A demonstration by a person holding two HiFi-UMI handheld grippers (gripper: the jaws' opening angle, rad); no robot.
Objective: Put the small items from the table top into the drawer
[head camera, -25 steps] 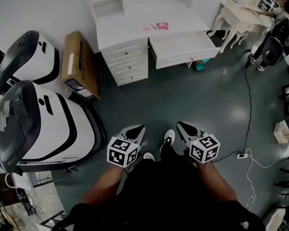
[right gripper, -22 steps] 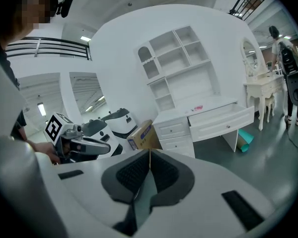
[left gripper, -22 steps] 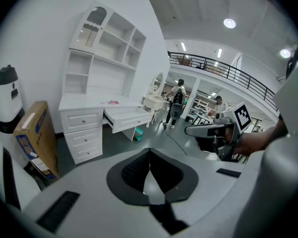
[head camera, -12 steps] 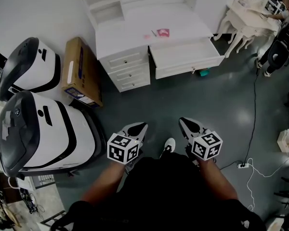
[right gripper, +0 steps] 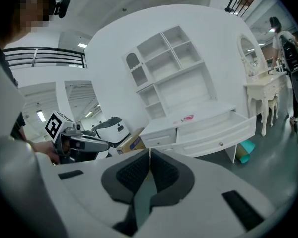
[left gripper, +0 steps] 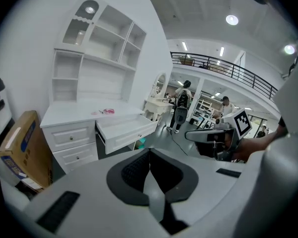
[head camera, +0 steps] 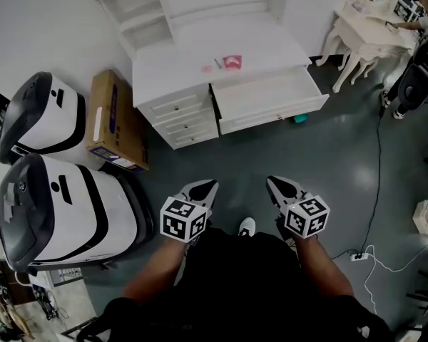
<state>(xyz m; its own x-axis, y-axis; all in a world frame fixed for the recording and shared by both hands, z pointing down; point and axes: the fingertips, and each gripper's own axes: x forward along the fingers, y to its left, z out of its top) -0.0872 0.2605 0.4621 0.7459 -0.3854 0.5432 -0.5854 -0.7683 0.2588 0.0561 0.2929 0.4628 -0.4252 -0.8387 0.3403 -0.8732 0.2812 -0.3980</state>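
Small pink and red items (head camera: 230, 62) lie on the white desk top (head camera: 178, 52), well ahead of me across the floor. Just below them the desk's wide drawer (head camera: 267, 97) stands pulled open. In the left gripper view the items (left gripper: 107, 111) and the drawer (left gripper: 123, 128) sit far off at the left. The right gripper view shows the items (right gripper: 187, 117) above the drawer (right gripper: 223, 129). My left gripper (head camera: 204, 190) and right gripper (head camera: 277, 186) are held low near my body, side by side, both shut and holding nothing.
A cardboard box (head camera: 115, 120) leans beside the desk's left drawers. Two large white-and-black machines (head camera: 60, 205) stand at the left. A teal object (head camera: 300, 118) lies under the open drawer. A white ornate table (head camera: 364, 27) and a cable with a power strip (head camera: 358, 255) are at the right.
The desk has slid lower and nearer in the head view as I walk towards it. Both grippers stay shut and level in front of me.
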